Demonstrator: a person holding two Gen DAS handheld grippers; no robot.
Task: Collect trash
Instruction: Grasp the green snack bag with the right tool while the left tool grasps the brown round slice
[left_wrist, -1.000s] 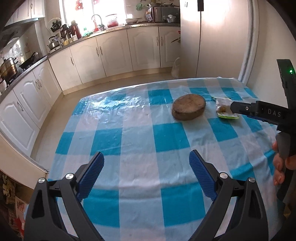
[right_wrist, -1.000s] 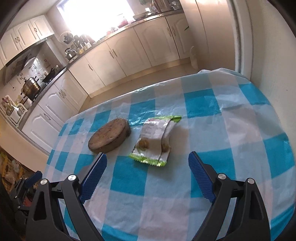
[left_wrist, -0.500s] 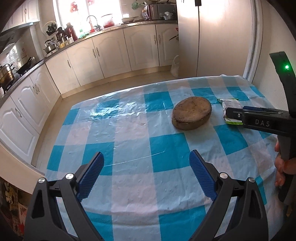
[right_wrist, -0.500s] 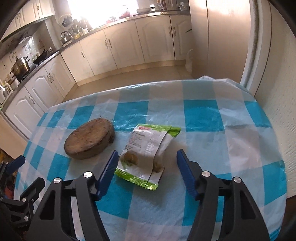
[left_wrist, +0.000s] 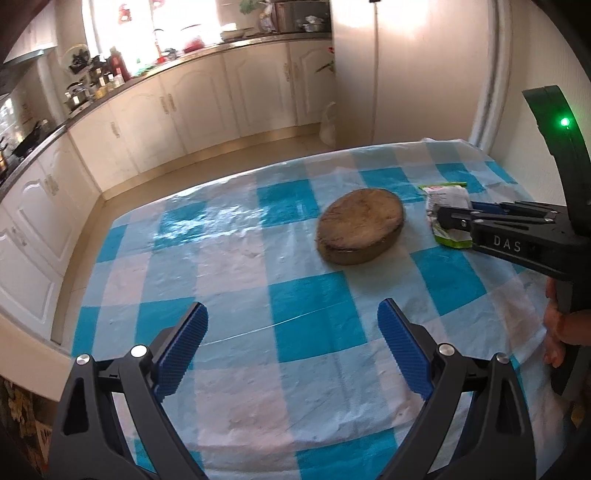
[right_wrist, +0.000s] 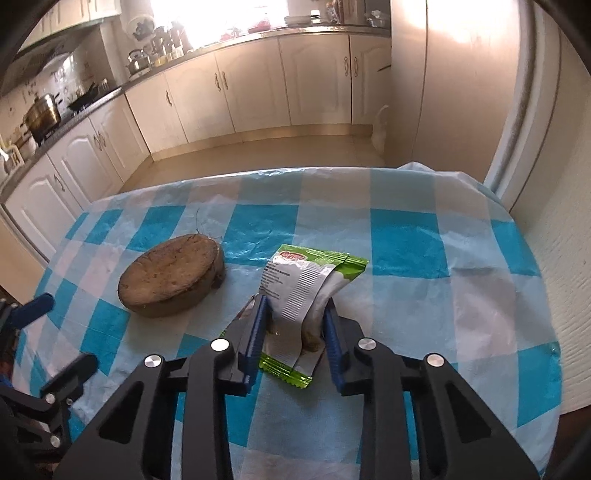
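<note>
1. The right gripper (right_wrist: 293, 325) has its blue ribbed fingers (right_wrist: 255, 332) drawn narrow; they have just been closing, and they now press both sides of the green-and-white crinkled snack wrapper (right_wrist: 306, 280), which buckles upward between them.
2. The wrapper's lower green edge lies on the desk covered in a blue-and-white checked plastic cloth (right_wrist: 406, 240), just ahead of the gripper body.
3. In the right wrist view, the round brown wooden chopping block (right_wrist: 171, 278) sits flat at about 10 o'clock from the wrapper, near it but apart.
4. The left gripper (left_wrist: 291, 350) hangs over the near part of the desk with its blue fingers (left_wrist: 181, 350) spread wide and nothing between them.
5. From the left wrist view the block (left_wrist: 360, 230) lies at about 1 o'clock, and the right gripper (left_wrist: 448, 218) reaches in from 3 o'clock onto the wrapper (left_wrist: 445, 195).
6. A person's hand (left_wrist: 557, 325) grips the right gripper's handle at the right edge.
</note>
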